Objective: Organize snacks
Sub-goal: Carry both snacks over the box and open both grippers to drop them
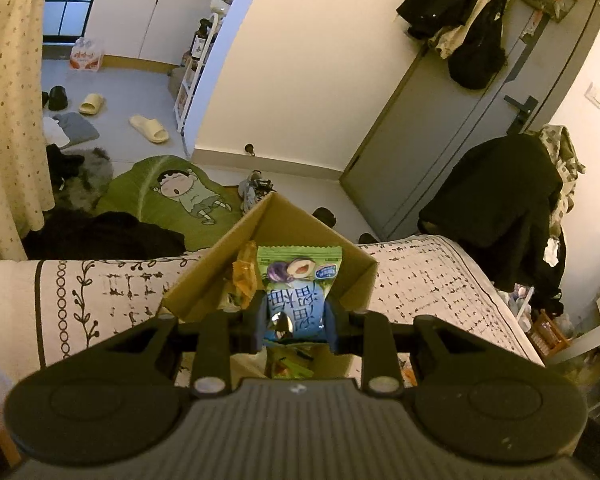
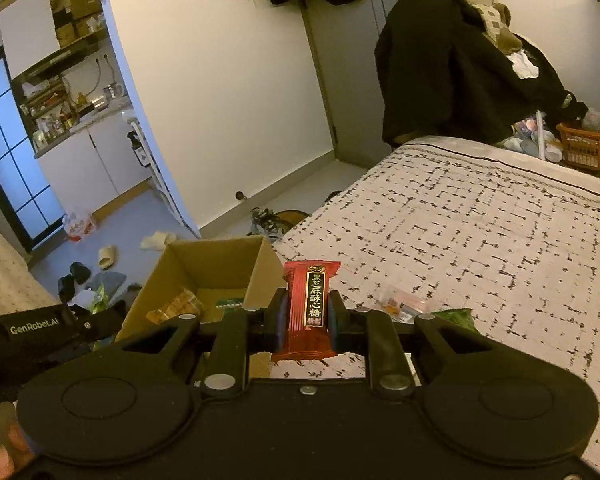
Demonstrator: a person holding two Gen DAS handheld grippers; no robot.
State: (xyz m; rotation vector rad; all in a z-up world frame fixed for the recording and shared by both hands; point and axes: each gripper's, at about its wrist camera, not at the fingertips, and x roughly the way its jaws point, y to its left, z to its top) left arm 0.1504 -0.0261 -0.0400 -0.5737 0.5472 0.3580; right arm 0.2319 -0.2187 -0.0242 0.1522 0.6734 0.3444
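An open cardboard box (image 1: 352, 272) (image 2: 204, 260) stands on the patterned bed cover. My left gripper (image 1: 295, 322) is shut on a green and blue snack packet (image 1: 298, 280), held upright over the box's near edge. Inside the box lie an orange wrapped snack (image 1: 244, 276) (image 2: 176, 306) and a small green packet (image 2: 230, 301). My right gripper (image 2: 308, 316) is shut on a red candy packet (image 2: 310, 300) with a black label, just right of the box, above the bed. A clear orange snack (image 2: 400, 302) and a green packet (image 2: 456, 316) lie on the cover beyond it.
The bed cover (image 2: 480, 232) stretches right and back. Past the bed's edge are a green cartoon pillow (image 1: 172, 196), dark clothes, slippers (image 1: 149, 129) and a grey door (image 1: 452, 128). A chair piled with a black coat (image 2: 452, 68) stands at the bed's far end. The other gripper's body (image 2: 40, 330) shows at left.
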